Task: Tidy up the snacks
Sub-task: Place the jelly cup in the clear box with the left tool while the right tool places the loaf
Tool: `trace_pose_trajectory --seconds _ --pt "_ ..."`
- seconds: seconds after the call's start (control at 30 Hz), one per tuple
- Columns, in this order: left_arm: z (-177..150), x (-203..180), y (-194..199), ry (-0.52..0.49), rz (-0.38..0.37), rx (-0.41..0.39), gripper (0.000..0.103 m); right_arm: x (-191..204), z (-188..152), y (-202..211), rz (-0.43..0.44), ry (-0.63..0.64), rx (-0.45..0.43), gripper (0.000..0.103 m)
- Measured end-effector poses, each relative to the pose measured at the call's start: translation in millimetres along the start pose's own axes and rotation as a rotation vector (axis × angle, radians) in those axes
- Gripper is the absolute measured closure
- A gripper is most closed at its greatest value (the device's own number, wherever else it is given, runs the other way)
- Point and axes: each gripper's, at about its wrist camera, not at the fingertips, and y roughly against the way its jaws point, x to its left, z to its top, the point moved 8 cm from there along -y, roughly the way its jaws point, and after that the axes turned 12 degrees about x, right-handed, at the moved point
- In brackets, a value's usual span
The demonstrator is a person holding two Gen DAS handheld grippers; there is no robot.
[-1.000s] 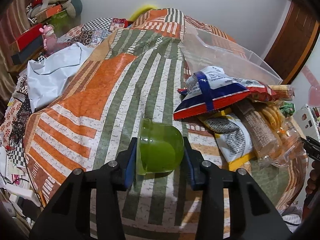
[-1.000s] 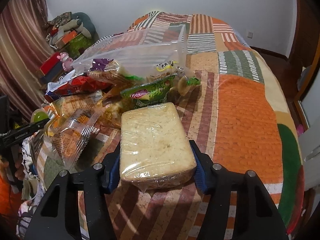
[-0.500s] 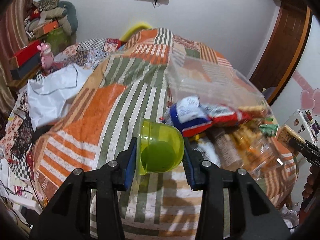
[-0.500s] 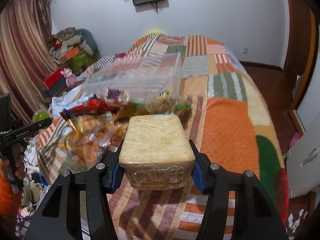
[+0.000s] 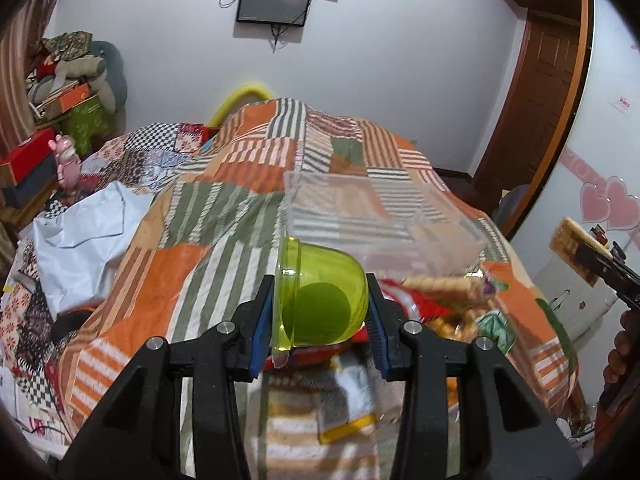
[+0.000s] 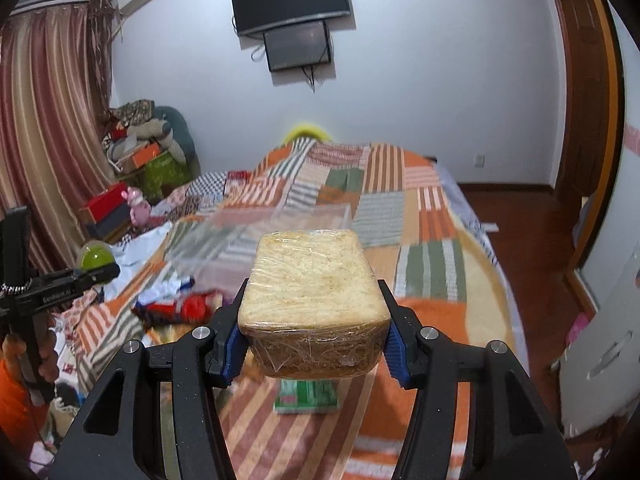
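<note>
My left gripper [image 5: 318,312] is shut on a small green plastic cup [image 5: 320,304], held on its side above the bed. The cup [image 6: 95,257] and that gripper also show at the left of the right wrist view. My right gripper [image 6: 312,326] is shut on a cake slice wrapped in clear film [image 6: 314,288]; the cake [image 5: 570,240] appears at the right edge of the left wrist view. A clear plastic bin [image 5: 380,220] [image 6: 256,236] stands on the bed beyond both grippers. A blurred pile of snack packets [image 5: 448,308] [image 6: 180,304] lies in front of it.
An orange, green and white patchwork bedspread [image 6: 420,216] covers the bed. A green packet [image 6: 306,396] lies below the cake. A white sheet [image 5: 80,236] and boxes with a pink toy [image 6: 136,204] sit at the left. A wooden door [image 5: 536,112] stands right.
Both grippers have risen with their loads, and both views have tilted up to show the wall and screens. The bin and snack pile now sit lower and farther off.
</note>
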Motion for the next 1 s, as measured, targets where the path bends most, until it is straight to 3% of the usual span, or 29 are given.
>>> trace_pose_trajectory --seconds 0.23,0.6,1.0 --pt "33.0 -14.4 -11.5 -0.031 -0.020 -0.014 0.062 2.3 23.7 -16.3 0.010 0.015 -0.029 0.050" --pt "72.7 -26.2 -49.6 -0.061 -0.037 0.007 0.062 13.6 44.1 -57.9 0.052 0.029 -0.003 0.050" --pt "89.8 -21.4 -110.7 -0.052 -0.056 0.132 0.062 19.8 50.5 -110.3 0.073 0.039 0.115 0.050"
